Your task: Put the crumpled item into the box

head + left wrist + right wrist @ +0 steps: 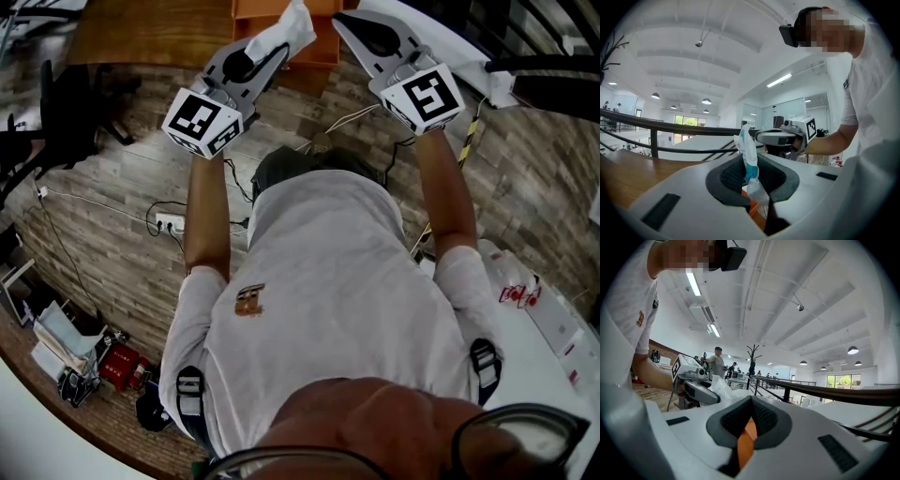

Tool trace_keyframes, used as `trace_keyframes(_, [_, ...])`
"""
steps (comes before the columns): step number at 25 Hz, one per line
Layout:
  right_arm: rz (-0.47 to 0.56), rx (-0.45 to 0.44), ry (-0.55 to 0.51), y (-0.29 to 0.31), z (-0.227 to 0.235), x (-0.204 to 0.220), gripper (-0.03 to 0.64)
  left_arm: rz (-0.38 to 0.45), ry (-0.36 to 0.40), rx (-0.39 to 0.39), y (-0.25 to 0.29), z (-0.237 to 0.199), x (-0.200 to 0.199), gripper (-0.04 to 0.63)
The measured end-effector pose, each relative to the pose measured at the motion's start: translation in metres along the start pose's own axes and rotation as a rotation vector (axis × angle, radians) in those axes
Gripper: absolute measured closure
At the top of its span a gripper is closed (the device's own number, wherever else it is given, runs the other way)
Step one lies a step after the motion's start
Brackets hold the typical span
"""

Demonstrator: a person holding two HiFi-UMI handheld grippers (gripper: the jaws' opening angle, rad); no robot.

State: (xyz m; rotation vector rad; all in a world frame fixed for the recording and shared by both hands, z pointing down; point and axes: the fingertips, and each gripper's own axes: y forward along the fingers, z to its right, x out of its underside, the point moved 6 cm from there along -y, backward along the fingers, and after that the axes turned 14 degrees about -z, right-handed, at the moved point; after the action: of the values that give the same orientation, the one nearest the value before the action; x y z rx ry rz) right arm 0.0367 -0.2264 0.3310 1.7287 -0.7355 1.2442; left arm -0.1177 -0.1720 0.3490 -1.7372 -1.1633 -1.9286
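**One camera on your head, one on each gripper.**
Your head camera looks steeply down past your chest at the left gripper (pixel 279 49) and right gripper (pixel 343 21) by the orange box (pixel 323 52). Each gripper camera sits close behind its own jaws, facing level. Each catches the other gripper, with the box showing below its jaws.
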Motion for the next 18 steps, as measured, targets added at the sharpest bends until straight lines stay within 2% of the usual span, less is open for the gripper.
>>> trace_keyframes(11, [-0.045, 0.023, -0.014, 0.016, 0.005, -0.003, 0.586, -0.081, -0.026, 0.051, 0.017, -0.023, 0.009, 0.523])
trace_keyframes(18, [-0.078, 0.052, -0.011, 0.025, 0.009, -0.006, 0.586, -0.177, -0.037, 0.105, 0.031, -0.043, 0.018, 0.523])
